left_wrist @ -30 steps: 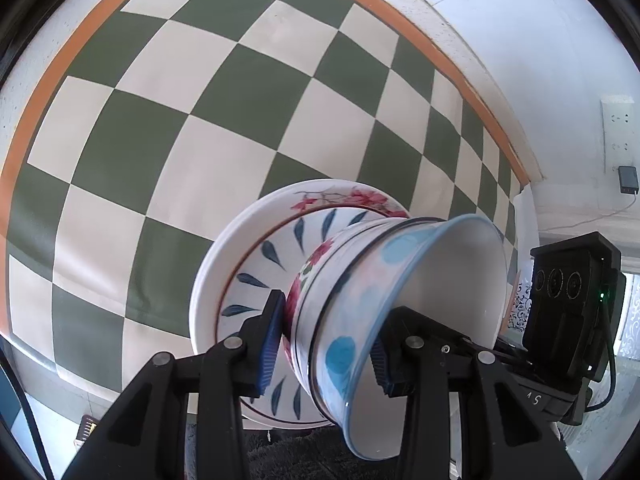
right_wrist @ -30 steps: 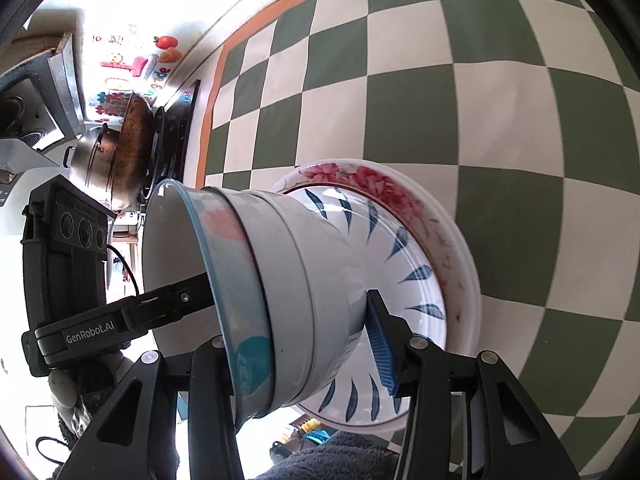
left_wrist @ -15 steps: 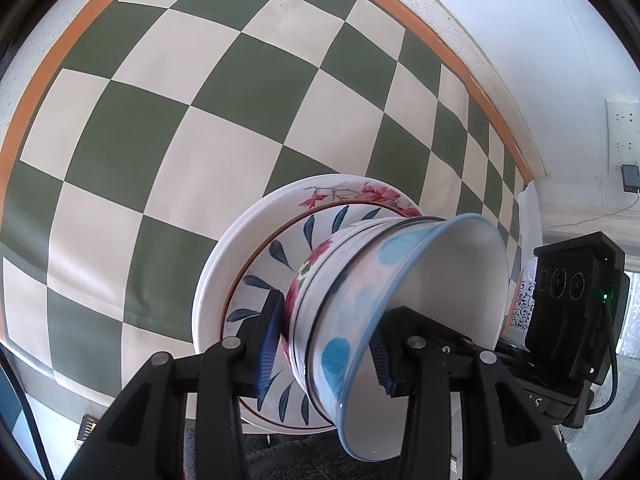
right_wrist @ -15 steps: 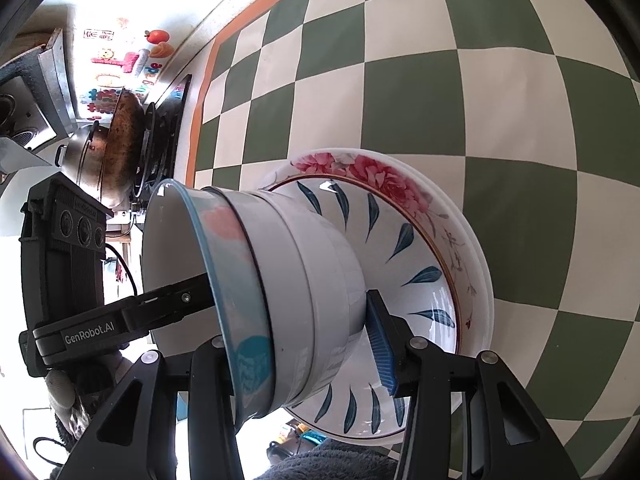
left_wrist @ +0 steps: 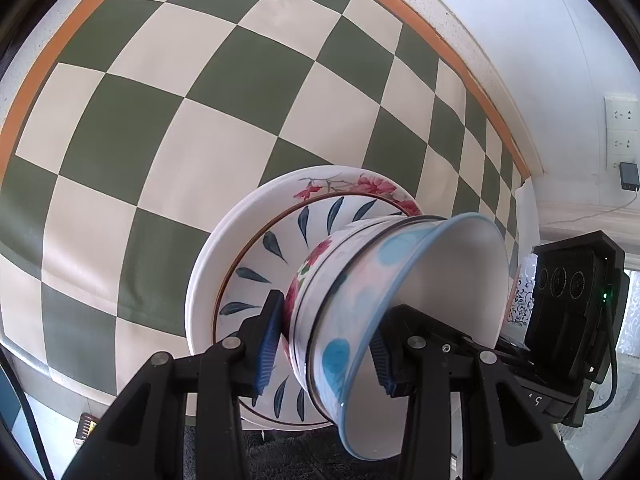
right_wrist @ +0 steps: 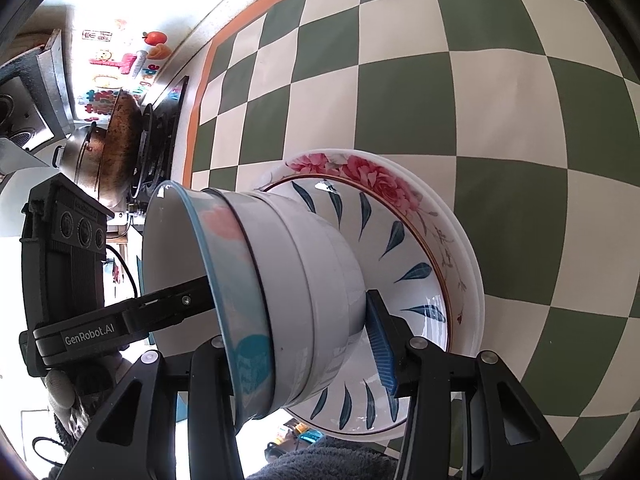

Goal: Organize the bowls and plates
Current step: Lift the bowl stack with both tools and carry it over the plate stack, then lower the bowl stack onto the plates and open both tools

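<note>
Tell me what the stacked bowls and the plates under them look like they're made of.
Stacked bowls: glazed ceramic or melamine by the look, with smooth glossy walls and printed dots; can't tell which. Plates: likely glazed ceramic, with bright highlights on the white surface and painted leaves and flowers.

Green and cream checked cloth (left_wrist: 208,128) with an orange border ahead of the tongs, white plate (right_wrist: 404,200) with pink flowers on its rim and dark blue leaves inside, white bowl (left_wrist: 348,320) with blue and pink dots and a blue rim, blue ribbed pads (right_wrist: 382,344) on black tongs
</note>
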Available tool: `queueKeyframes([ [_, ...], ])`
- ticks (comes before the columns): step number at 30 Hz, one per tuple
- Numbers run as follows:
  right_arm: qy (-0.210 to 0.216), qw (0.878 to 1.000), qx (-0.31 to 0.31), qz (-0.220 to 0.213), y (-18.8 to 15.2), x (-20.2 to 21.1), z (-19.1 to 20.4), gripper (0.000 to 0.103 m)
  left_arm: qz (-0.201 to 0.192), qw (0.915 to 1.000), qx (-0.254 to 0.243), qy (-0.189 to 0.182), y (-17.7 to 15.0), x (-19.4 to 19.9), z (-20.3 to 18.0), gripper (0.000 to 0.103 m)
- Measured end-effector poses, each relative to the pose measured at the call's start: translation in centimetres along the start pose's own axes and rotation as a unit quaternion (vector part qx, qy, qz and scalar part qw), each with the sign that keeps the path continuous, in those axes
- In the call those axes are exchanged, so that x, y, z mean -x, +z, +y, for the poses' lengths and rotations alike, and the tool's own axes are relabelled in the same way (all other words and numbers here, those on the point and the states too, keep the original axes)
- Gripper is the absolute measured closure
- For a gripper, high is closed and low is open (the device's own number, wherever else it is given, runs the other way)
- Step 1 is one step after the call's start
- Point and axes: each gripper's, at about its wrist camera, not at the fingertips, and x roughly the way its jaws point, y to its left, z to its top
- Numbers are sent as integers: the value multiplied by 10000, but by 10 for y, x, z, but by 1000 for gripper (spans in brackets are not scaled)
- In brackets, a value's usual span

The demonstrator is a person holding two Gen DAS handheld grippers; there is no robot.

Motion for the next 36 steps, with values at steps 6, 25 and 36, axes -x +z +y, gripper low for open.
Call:
queueKeyframes([
  [6,-25,10000,-79,48,-1,0,0,54,36,10000,-35,34,0,-1,-1,66],
  [25,-625,9973,238,-305,-13,32,21,52,-554,9952,-416,688,-19,37,-14,66],
  [36,-1544,9739,1053,-1284,-62,99,78,24,-1701,9634,-1145,1725,-71,98,-40,46],
])
